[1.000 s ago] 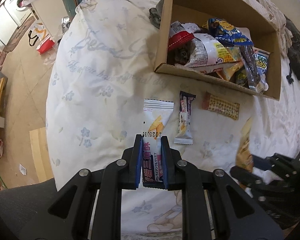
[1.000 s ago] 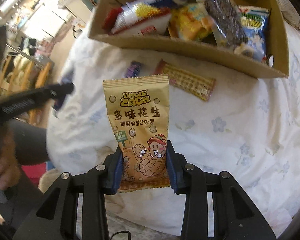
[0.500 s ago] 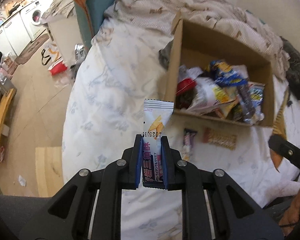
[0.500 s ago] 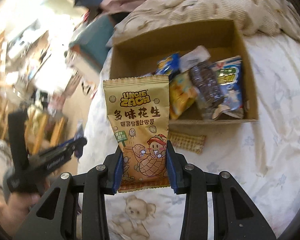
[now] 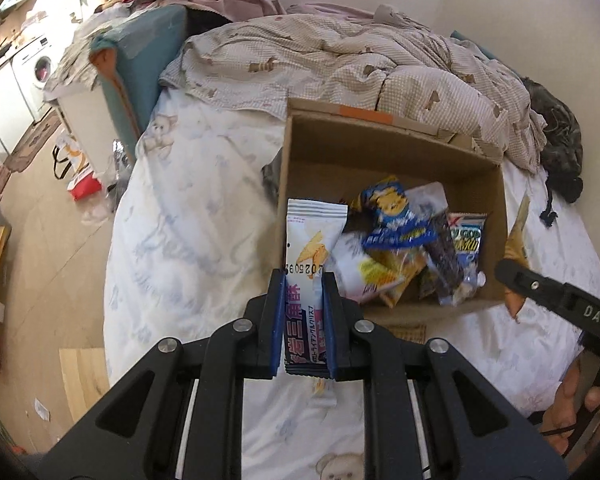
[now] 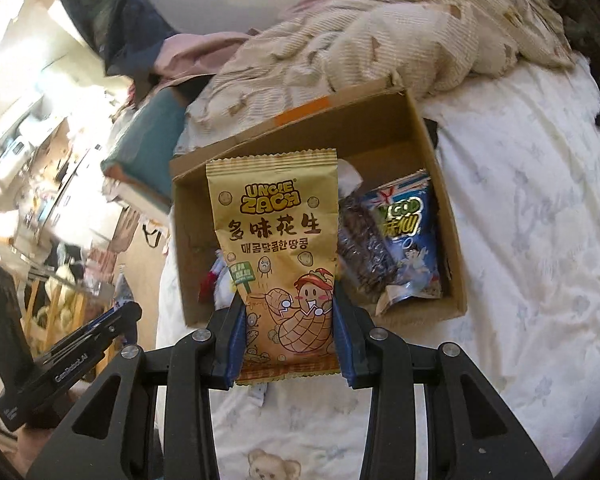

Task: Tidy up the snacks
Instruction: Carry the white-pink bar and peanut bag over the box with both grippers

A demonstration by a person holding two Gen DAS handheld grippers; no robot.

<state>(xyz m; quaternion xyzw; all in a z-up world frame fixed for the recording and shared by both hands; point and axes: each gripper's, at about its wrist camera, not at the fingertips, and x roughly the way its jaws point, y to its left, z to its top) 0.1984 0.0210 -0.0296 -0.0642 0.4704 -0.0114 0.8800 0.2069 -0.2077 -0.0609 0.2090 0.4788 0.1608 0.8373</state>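
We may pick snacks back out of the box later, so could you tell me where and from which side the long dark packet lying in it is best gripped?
Grip the dark packet across its narrow width near the middle, coming from above through the cardboard box's open top; it lies on the pile.

Tan peanut packet (image 6: 274, 264); brown cardboard box (image 5: 396, 148); white bedsheet (image 5: 196, 216), pale blue flowers.
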